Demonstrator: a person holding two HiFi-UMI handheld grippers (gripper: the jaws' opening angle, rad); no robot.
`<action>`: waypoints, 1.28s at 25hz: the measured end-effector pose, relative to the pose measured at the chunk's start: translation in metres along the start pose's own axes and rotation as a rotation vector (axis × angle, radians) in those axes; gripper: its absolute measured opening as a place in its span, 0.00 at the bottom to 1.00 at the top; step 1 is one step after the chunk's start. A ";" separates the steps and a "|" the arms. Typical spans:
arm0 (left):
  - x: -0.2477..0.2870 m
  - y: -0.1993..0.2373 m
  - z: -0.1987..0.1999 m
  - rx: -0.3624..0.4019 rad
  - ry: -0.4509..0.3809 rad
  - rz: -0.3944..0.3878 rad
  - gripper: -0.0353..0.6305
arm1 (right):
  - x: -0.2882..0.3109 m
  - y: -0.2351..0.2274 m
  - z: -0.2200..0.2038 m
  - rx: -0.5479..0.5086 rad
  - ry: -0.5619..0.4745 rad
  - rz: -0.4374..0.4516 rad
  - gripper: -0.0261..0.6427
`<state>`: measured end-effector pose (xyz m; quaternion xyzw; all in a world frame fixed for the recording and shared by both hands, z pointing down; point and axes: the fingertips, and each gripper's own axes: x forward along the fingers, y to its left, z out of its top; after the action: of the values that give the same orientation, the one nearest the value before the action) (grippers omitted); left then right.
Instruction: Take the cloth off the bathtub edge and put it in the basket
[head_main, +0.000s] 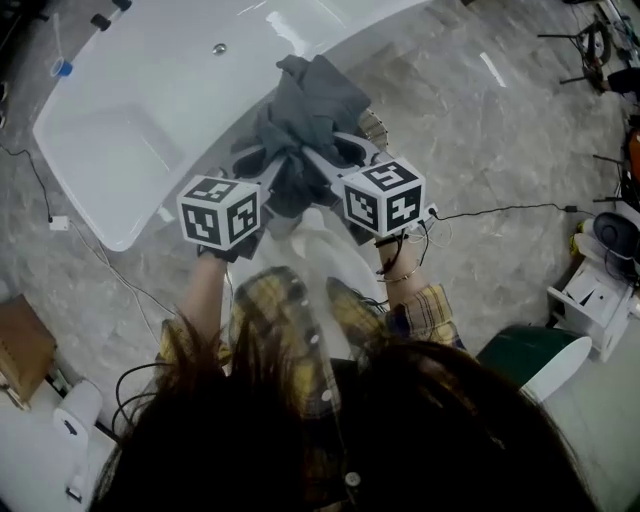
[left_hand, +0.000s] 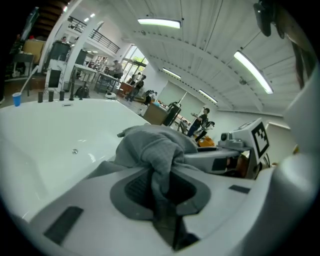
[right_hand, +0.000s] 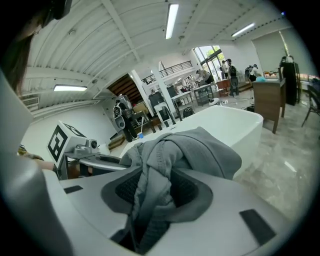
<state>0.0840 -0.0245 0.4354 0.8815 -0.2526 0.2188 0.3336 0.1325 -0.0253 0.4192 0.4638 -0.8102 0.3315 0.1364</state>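
Observation:
A bunched grey cloth (head_main: 305, 110) hangs in the air between both grippers, just off the near rim of the white bathtub (head_main: 130, 130). My left gripper (head_main: 272, 165) is shut on one fold of the grey cloth (left_hand: 155, 150). My right gripper (head_main: 322, 160) is shut on another fold of the grey cloth (right_hand: 165, 160). The two grippers sit side by side, jaws pointing away from me and slightly down. A woven basket (head_main: 372, 128) shows only as a sliver behind the cloth, on the floor right of the tub.
Marble floor (head_main: 480, 120) lies to the right of the tub. Cables (head_main: 500, 210) run across it toward equipment at the right edge. A green and white container (head_main: 540, 360) stands at lower right. People stand far off in the hall in both gripper views.

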 end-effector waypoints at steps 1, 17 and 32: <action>0.010 -0.005 -0.002 0.008 0.013 -0.011 0.16 | -0.005 -0.009 -0.003 0.006 -0.001 -0.009 0.26; 0.125 0.000 -0.056 0.115 0.204 -0.112 0.16 | 0.008 -0.113 -0.080 0.154 0.001 -0.113 0.26; 0.184 0.053 -0.137 0.104 0.304 -0.135 0.16 | 0.066 -0.155 -0.169 0.240 0.060 -0.138 0.26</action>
<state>0.1653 -0.0179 0.6561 0.8694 -0.1277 0.3395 0.3356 0.2130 -0.0111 0.6435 0.5210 -0.7264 0.4299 0.1265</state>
